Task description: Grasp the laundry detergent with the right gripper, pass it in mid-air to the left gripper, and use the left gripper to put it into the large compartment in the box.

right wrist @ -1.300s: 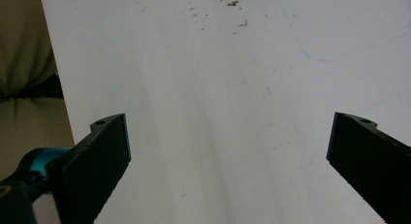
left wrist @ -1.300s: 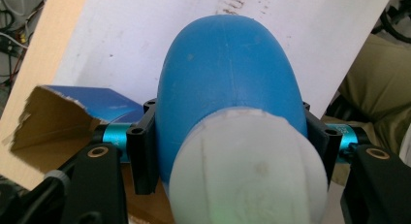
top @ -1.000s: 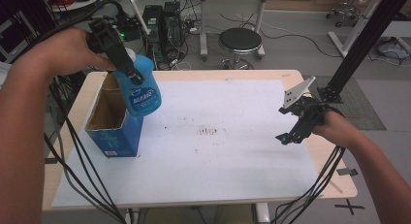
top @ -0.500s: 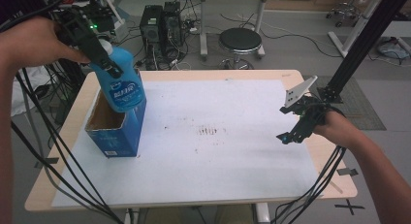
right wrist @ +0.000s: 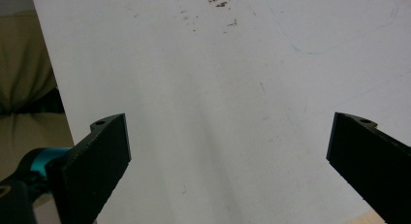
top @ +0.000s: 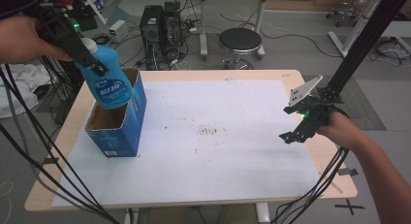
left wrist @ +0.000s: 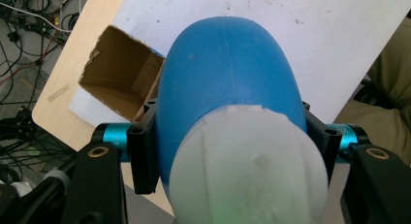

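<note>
One bottle point(top: 104, 83) sits clamped in the left claw point(top: 89, 64), box point(top: 116, 132) below; lowering comes next. Right claw point(top: 293, 134) gapes empty.

1 blue bottle point(top: 107, 78), 1 open cardboard box point(top: 118, 132), 2 grippers, 1 stool point(top: 240, 40)

You can see white print on the blue bottle's point(top: 107, 83) label and the blue box point(top: 118, 123), but none is legible.

a lab: computer towers point(top: 162, 27), tangled cables point(top: 29, 151) and a stool point(top: 240, 42) ring the table point(top: 252, 76)
</note>
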A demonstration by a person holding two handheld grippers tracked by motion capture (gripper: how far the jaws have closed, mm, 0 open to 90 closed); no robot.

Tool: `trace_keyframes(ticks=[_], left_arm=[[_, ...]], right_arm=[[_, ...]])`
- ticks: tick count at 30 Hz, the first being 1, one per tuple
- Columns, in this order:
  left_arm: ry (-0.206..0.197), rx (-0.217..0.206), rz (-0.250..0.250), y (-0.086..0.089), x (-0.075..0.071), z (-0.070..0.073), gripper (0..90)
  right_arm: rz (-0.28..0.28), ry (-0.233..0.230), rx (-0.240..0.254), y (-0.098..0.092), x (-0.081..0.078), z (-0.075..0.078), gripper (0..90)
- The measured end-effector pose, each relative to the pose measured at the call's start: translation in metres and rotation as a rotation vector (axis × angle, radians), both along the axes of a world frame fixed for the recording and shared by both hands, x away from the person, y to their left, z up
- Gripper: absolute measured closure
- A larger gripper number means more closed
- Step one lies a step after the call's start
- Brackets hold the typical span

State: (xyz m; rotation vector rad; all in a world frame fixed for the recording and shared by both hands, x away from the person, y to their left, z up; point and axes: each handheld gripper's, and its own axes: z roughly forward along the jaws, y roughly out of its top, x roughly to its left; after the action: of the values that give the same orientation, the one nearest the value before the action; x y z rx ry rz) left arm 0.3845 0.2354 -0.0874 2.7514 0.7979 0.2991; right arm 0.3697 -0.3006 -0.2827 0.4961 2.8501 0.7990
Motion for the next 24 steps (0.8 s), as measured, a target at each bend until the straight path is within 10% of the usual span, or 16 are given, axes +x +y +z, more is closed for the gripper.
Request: trace_keyframes(ticks=[24], left_arm=[[0.019, 0.043, -0.013, 0.024, 0.016, -0.046, 37.9]], right_arm=[[-0.023, 0.007, -0.003, -0.004, -0.002, 0.000, 1.0]])
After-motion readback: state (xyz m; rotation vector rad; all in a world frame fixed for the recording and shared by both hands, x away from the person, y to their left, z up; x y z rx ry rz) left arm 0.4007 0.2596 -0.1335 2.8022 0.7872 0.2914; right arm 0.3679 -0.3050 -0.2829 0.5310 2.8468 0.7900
